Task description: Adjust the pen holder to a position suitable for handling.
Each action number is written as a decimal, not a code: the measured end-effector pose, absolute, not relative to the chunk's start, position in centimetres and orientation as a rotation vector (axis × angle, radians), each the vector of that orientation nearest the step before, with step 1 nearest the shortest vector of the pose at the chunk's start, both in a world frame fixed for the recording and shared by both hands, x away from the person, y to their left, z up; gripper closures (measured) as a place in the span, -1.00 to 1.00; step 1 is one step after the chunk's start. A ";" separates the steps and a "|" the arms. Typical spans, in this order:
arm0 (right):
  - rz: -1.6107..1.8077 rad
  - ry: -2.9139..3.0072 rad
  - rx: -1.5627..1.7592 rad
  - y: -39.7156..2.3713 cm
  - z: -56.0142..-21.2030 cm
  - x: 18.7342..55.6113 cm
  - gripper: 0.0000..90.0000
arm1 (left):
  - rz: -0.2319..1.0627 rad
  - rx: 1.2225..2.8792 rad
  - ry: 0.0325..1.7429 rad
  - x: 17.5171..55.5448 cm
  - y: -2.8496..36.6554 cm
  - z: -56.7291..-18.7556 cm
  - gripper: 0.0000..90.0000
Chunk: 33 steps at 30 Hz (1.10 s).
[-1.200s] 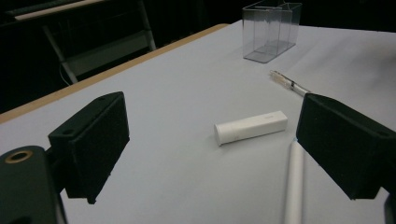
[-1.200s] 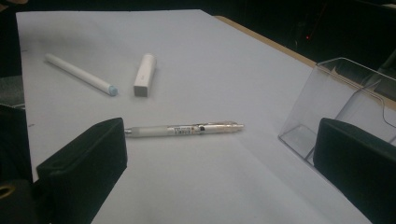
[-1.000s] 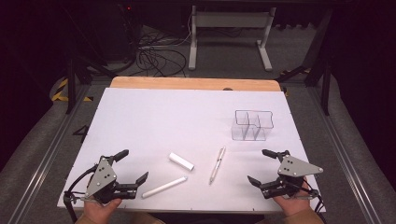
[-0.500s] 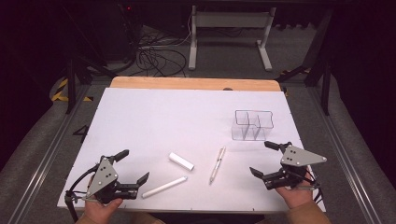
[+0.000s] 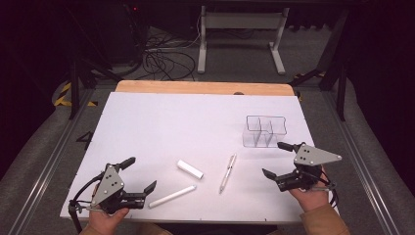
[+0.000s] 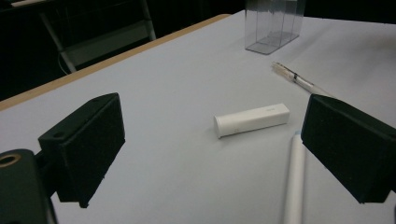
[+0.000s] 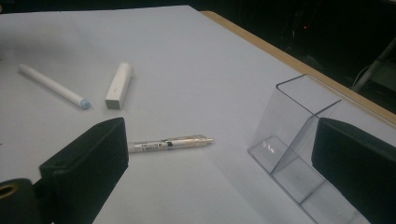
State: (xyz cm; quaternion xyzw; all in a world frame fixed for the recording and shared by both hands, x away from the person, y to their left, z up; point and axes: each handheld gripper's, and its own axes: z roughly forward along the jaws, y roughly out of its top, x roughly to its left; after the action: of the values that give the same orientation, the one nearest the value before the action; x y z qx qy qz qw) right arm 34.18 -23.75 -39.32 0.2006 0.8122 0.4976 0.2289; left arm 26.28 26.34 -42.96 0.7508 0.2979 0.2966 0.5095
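A: What sits nearest the left claw (image 5: 138,175)?

B: A long white marker (image 5: 172,196), lying flat on the white bench (image 5: 195,122) just to the right of the claw's near jaw (in the left gripper view the marker (image 6: 293,182) runs up beside the right-hand jaw). Its jaws are spread wide and pinch nothing.

A: And the short white piece?

B: A white cap (image 5: 190,169), lying on its side just beyond the marker, apart from it; in the left gripper view the cap (image 6: 252,120) lies between the two jaws, farther off. In the right gripper view the marker (image 7: 52,86) shows a pale blue tip turned toward the cap (image 7: 118,85).

A: The right claw (image 5: 274,160)?

B: Also spread wide, nothing between the jaws, held at the bench's right edge. A silver pen (image 5: 227,172) lies to its left, between cap and claw; the pen (image 7: 169,142) lies past the left-hand jaw in that claw's own view.

A: The clear thing?

B: A transparent divided pen holder (image 5: 264,131), upright, just beyond the right claw and near its far jaw (its compartments (image 7: 299,140) hold nothing).
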 end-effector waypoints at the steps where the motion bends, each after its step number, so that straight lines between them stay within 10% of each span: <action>1: 1.368 2.234 0.552 -23.7 -39.3 34.2 -0.91 | 0.714 1.807 0.719 26.3 26.3 -43.0 -0.84; 33: 1.149 2.373 0.556 -22.9 -36.9 38.6 -0.56 | 0.708 1.810 0.723 26.3 26.3 -43.0 -0.84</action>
State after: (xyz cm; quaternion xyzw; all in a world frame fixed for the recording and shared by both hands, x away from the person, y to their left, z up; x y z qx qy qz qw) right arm 38.59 -22.87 -36.93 0.2010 0.8587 0.4160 0.2218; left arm 26.31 26.33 -43.01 0.7515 0.3001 0.2940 0.5087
